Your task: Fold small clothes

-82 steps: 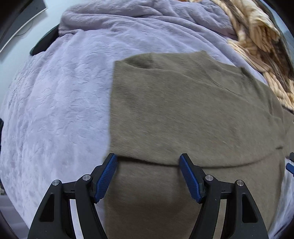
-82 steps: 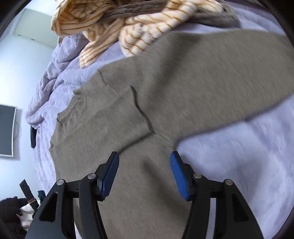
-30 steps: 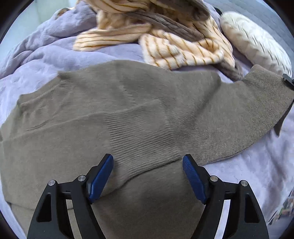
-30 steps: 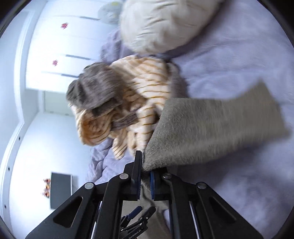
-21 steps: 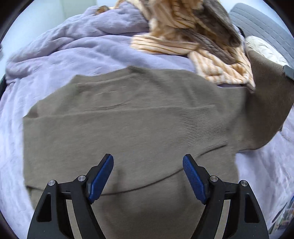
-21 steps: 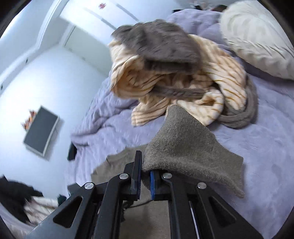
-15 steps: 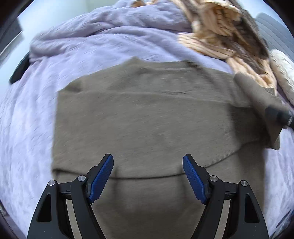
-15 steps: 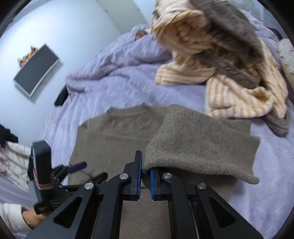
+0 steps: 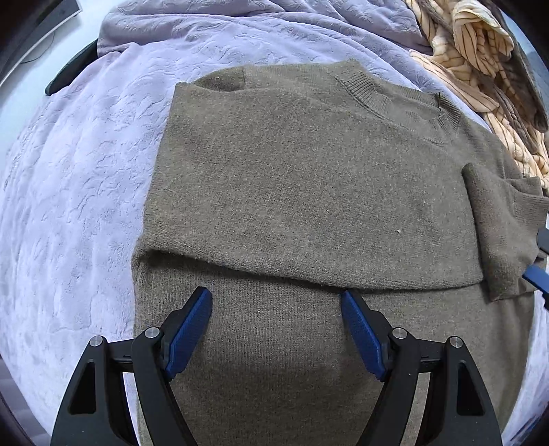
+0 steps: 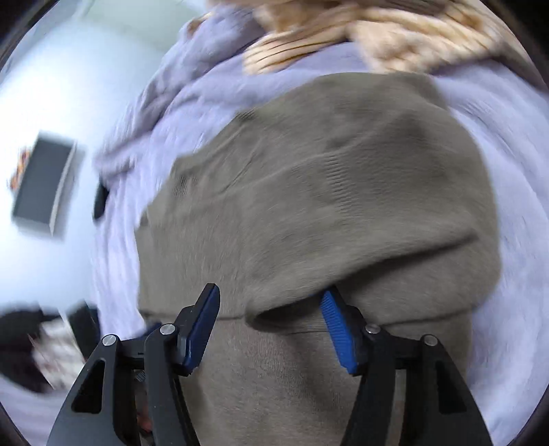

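An olive-brown knit sweater [image 9: 308,192] lies flat on a lilac bed cover [image 9: 75,178], one sleeve folded across its body. A second sleeve cuff [image 9: 497,233] rests on its right side. My left gripper [image 9: 274,326] hovers open over the lower part of the sweater, nothing between its blue pads. In the blurred right wrist view the sweater [image 10: 326,206] fills the middle. My right gripper [image 10: 271,326] has its jaws opening; the folded sleeve edge [image 10: 308,295] lies loose between the pads, which do not press on it.
A heap of cream striped and grey knitwear [image 9: 487,61] sits at the back right of the bed. The cover is bunched up [image 9: 240,20] at the far side. A dark screen [image 10: 44,178] hangs on the pale wall to the left.
The right gripper carried the sleeve over onto the sweater's body, then its jaws parted and let it go. The left gripper swept sideways over the sweater and stayed open.
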`<state>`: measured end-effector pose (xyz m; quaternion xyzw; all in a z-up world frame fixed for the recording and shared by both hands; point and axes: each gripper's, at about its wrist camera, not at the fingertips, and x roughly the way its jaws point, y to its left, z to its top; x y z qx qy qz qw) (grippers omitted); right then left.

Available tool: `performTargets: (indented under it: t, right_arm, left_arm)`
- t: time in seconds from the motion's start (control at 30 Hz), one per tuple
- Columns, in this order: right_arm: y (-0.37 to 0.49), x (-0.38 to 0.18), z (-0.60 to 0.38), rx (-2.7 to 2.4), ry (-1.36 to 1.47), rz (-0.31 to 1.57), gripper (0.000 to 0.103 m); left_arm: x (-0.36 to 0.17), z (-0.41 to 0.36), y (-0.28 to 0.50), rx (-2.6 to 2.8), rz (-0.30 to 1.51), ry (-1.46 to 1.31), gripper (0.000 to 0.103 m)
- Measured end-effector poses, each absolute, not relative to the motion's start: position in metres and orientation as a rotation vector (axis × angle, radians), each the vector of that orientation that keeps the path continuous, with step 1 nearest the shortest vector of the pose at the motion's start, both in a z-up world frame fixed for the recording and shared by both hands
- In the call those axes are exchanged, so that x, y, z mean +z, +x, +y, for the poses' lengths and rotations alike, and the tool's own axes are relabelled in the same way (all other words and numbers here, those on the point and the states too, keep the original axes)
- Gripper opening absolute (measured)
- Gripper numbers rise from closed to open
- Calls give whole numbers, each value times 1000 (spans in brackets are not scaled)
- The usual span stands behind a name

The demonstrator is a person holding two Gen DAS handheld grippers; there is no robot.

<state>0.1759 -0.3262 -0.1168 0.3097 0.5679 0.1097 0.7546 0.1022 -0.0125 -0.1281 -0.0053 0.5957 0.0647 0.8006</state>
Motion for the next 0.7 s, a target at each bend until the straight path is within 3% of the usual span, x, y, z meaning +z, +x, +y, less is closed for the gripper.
performTargets:
  t: [0.1,0.13,0.2,0.5,0.7]
  right_arm:
    - [173,-136,-355,164,966,1221,60]
    - [172,-143,-361,151,1055,1205,37]
    - [176,-148,-363,146,1146,1185,7]
    - [224,-69,-213,451,488,1136,7]
    - [206,-116,-104,521,-41,1299,14]
  left_arm:
    - [-126,-8,99,127,1277,-32,79]
    - [-123,-4,99,123,1275,-38,79]
    - [-118,3,95,124,1266,-47,79]
    - [-93,54,74,222,1231,-95,79]
    - [-97,88,52,293,1257,-120,79]
